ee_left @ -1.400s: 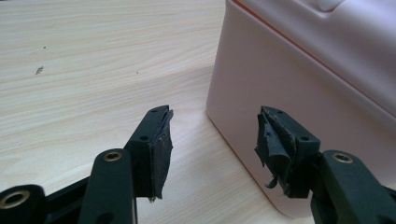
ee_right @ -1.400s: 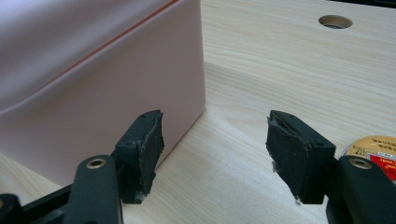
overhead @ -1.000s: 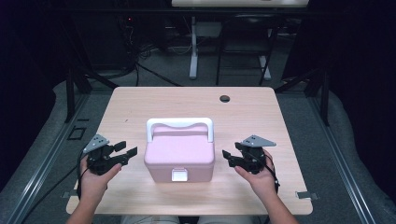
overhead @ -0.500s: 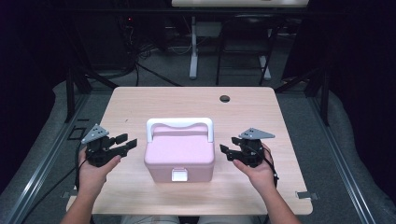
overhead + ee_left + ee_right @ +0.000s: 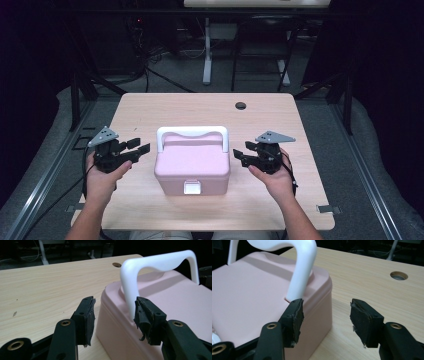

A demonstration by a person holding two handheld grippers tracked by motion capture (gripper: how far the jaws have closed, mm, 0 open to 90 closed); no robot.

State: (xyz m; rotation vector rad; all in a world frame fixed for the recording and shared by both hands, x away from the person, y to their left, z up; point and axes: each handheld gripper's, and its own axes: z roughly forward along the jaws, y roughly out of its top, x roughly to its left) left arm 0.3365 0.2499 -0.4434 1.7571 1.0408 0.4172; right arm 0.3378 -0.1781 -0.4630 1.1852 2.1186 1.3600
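A pink box [image 5: 192, 162] is being flanked on the tabletop [image 5: 150, 110] by left tongs [image 5: 140, 147] and right tongs [image 5: 239, 155], both being held released, their jaws having just been closing around nothing.

High view above, forward and down — gripper views low, close, facing inward — pink box [image 5: 192, 162] in all three.

No writing, label, brand mark, number or sign can be read anywhere — not on the pink box [image 5: 192, 162], its white handle [image 5: 192, 134] or its front latch [image 5: 192, 187], nor on the worktop [image 5: 150, 112] — all these surfaces are plain.
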